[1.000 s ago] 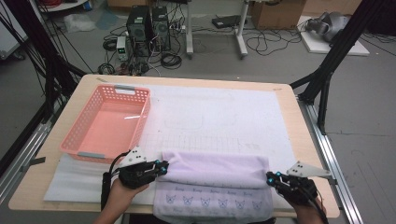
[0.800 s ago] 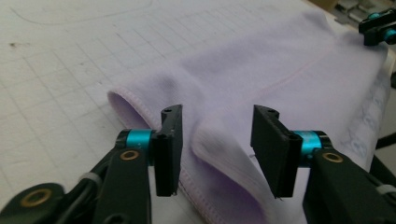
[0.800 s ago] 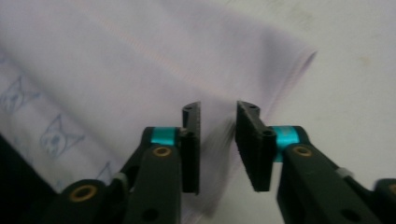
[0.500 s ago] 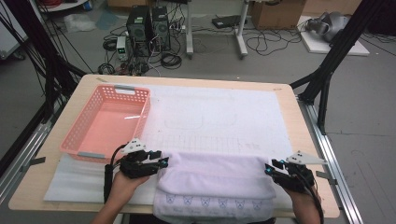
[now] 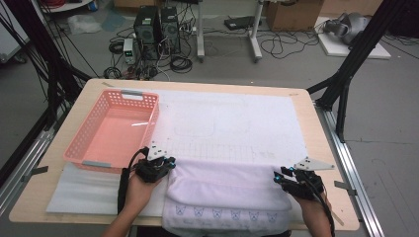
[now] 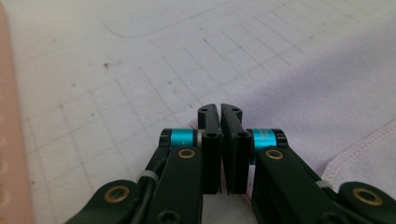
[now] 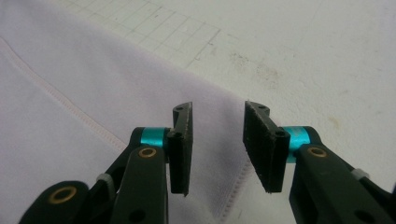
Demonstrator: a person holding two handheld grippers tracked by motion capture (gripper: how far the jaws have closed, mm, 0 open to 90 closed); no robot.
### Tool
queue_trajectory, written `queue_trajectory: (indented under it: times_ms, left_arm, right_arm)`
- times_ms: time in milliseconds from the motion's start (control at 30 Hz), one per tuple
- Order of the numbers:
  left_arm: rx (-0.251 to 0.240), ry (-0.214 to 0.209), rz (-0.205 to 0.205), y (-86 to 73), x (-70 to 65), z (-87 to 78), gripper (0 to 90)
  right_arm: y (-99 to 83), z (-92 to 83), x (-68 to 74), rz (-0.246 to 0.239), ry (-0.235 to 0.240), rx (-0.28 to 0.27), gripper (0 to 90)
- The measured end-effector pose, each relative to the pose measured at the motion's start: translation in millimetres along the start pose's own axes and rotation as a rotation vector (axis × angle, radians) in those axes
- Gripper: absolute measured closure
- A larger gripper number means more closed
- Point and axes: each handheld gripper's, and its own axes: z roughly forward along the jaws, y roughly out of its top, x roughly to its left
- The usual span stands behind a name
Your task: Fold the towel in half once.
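- The bench carries a white gridded mat across most of its top.
- My lavender towel lies folded at the near edge, its hem with small prints hanging over it.
- A pink basket sits at the left side.
- My left gripper is at the towel's left corner; its fingers have just closed, flat together, with no cloth visibly pinched.
- My right gripper is at the right corner, fingers parted above the towel.

Pale lilac towel folded flat at table's near edge, printed hem overhanging.
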Motion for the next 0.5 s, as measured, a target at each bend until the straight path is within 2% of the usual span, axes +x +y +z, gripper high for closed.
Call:
queue_trajectory:
  times_ms: [67,100,167,233,333,400,500]
  left_arm:
    - [-0.005,0.049,0.014,0.1,-1.4,-2.1,88.0]
    - [-0.014,0.06,-0.004,-0.3,-0.5,-2.8,83.8]
    - [-0.023,0.032,-0.039,-1.0,3.2,-3.6,68.3]
    - [-0.029,0.018,-0.042,-1.6,3.7,-2.2,61.7]
    - [-0.037,-0.041,-0.084,-0.7,5.8,3.4,51.3]
    - [-0.023,-0.067,-0.103,-0.4,7.9,8.5,46.7]
    - [0.016,-0.101,-0.118,-0.4,10.7,18.4,44.9]
  right_arm:
    - [-0.7,0.0,-1.3,-0.002,-0.008,-0.004,62.1]
    - [-1.0,-0.2,-2.0,0.001,-0.013,-0.004,62.1]
    - [-1.5,-0.3,-3.8,0.002,-0.029,-0.005,61.6]
    - [-2.0,-0.2,-7.2,0.009,-0.047,-0.011,59.9]
    - [-2.4,1.6,-14.4,0.014,-0.076,-0.017,55.7]
    - [-3.2,4.6,-19.7,0.034,-0.087,-0.009,52.1]
    - [-4.4,15.7,-25.6,0.04,-0.066,0.006,47.8]
